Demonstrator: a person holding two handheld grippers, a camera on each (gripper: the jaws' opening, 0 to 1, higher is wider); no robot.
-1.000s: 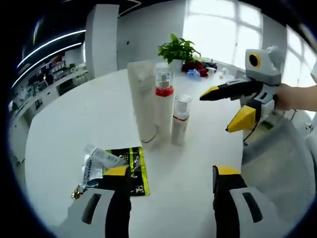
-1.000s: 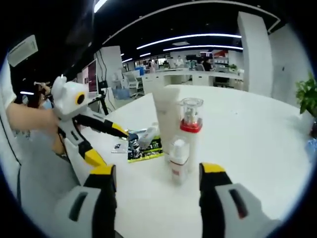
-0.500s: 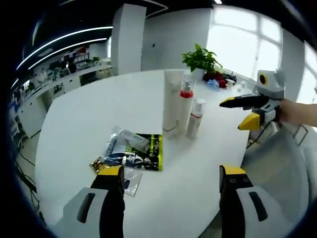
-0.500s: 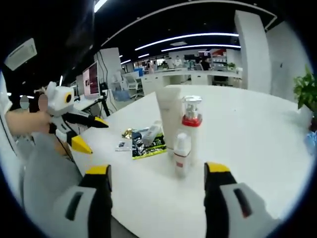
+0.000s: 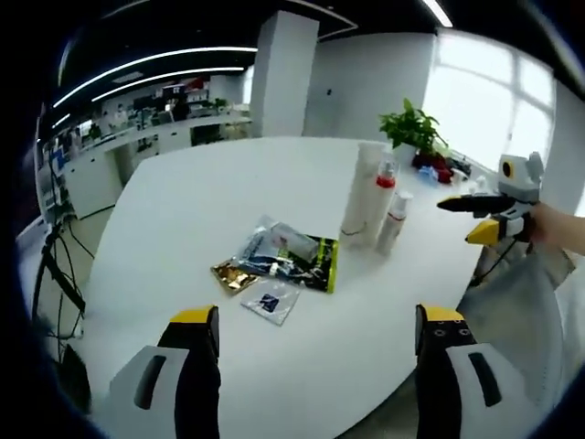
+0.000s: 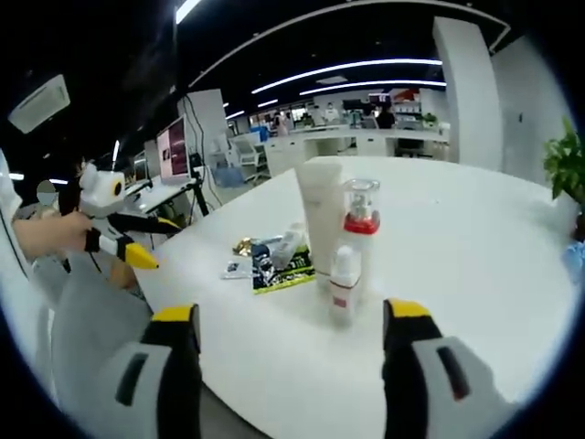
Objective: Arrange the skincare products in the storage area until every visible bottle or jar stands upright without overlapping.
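Ahead of the spread, empty left gripper [image 5: 311,343] and right gripper [image 6: 291,334], three white bottles [image 6: 340,242] stand upright, touching; a small white tube [image 5: 291,240] lying on foil sachets [image 5: 274,265] likely remains.

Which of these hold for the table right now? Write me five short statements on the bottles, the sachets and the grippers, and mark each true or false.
1. The tall white tube stands upright beside the red-collared pump bottle. True.
2. The small spray bottle lies on its side. False: it stands upright in front of the other two.
3. The green-and-black sachet lies flat on the table. True.
4. The left gripper is shut on a sachet. False: its jaws are open and hold nothing.
5. The right gripper touches the small spray bottle. False: its open jaws are short of it.
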